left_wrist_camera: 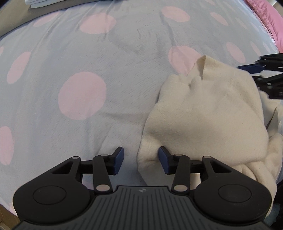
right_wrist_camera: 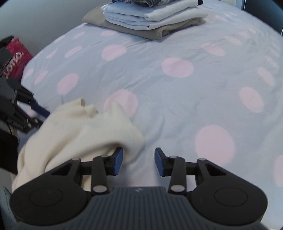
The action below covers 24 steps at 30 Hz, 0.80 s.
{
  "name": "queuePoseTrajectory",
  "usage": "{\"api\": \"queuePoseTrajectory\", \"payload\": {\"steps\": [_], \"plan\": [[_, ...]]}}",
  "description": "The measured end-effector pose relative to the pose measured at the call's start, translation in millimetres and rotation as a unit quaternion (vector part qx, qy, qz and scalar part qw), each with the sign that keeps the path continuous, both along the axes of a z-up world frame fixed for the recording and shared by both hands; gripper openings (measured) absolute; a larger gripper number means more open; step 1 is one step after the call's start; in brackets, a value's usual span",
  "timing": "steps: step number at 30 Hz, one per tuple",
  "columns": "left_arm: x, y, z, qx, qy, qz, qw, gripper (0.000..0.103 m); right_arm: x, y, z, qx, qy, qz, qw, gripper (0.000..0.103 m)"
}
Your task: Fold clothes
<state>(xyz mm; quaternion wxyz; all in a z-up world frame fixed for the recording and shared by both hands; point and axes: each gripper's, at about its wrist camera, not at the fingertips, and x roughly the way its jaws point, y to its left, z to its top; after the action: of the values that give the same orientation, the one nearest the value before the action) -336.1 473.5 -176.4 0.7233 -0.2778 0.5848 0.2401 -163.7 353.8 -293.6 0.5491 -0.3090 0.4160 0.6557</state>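
Note:
A cream knit garment [left_wrist_camera: 208,115] lies bunched on a pale blue bedspread with pink dots [left_wrist_camera: 79,74]. My left gripper [left_wrist_camera: 141,160] is open, its jaws straddling the garment's near left edge; the right pad [left_wrist_camera: 163,159] rests on the cloth. In the right wrist view the same garment [right_wrist_camera: 84,131] lies at lower left. My right gripper [right_wrist_camera: 138,161] is open, its left pad [right_wrist_camera: 118,159] touching the garment's right edge, the other pad over bare bedspread [right_wrist_camera: 176,99]. Each gripper shows in the other's view, the right one [left_wrist_camera: 261,74] and the left one [right_wrist_camera: 26,109].
A stack of folded clothes [right_wrist_camera: 152,19] sits at the far end of the bed; its corner shows in the left wrist view [left_wrist_camera: 40,3]. A pink quilt [left_wrist_camera: 265,16] lies at the far right. A red package [right_wrist_camera: 16,58] stands beside the bed at left.

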Motion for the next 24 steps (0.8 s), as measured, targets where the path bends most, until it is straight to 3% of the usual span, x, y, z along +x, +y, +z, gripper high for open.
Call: {"api": "queuePoseTrajectory", "payload": {"steps": [3,6,7,8,9,16,24], "plan": [[-1,-2,-1,-0.001,-0.002,0.002,1.0000,0.038,0,12,-20,-0.014,0.037,-0.013,0.999,0.044],[-2,-5,0,-0.006,-0.011,0.002,0.9999,0.019,-2,12,-28,-0.007,0.054,-0.034,0.998,0.043],[-2,-6,1,-0.005,-0.015,0.004,0.9999,0.012,-2,10,-28,-0.004,0.060,-0.036,0.998,0.027],[-2,-8,3,0.001,-0.019,0.006,0.9998,0.009,-3,7,-26,-0.001,0.066,-0.038,0.997,0.005],[-2,-9,6,0.007,-0.024,0.008,0.9996,0.004,-5,4,-22,0.004,0.063,-0.042,0.997,0.006],[-9,-8,53,0.068,-0.092,0.047,0.9923,0.002,-14,-37,38,0.072,-0.059,-0.097,0.991,0.005],[10,-8,152,0.125,-0.197,0.055,0.9709,0.001,-10,-98,145,0.126,-0.212,-0.147,0.958,0.004]]}}
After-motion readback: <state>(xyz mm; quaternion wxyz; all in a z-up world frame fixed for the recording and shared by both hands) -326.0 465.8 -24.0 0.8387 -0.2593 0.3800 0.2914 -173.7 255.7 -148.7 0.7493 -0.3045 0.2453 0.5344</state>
